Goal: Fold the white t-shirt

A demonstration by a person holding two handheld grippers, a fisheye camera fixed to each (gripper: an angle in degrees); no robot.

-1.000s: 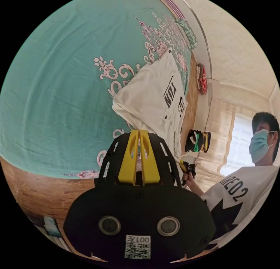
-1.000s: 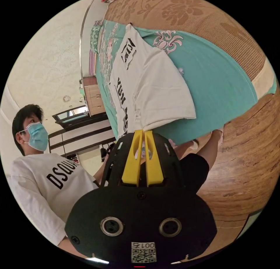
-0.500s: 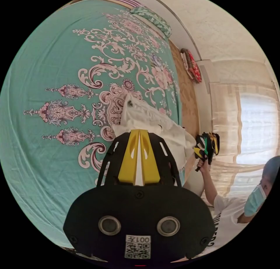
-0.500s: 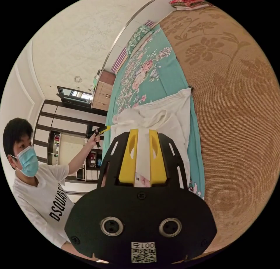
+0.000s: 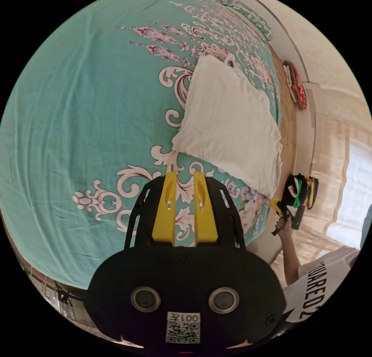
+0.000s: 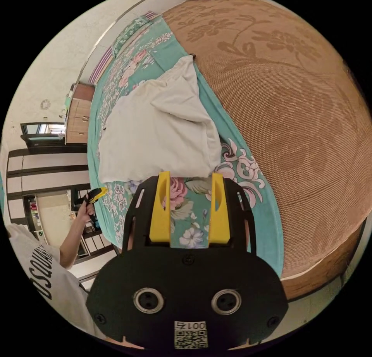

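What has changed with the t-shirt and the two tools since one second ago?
Both tools let go: the left tool and right tool, earlier shut on the white t-shirt, are now open. The lifted shirt now lies folded on the teal bedsheet, print hidden. The bedsheet is unchanged.

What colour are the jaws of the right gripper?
Yellow, on a black body; the right gripper shows best in the right gripper view.

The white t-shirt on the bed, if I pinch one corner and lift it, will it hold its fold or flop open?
The white t-shirt will likely flop: its edges look soft and creased, so layers may slide apart. It probably weighs little, lying thin on the teal bedsheet. Pushed, it should bunch rather than slide as one piece.
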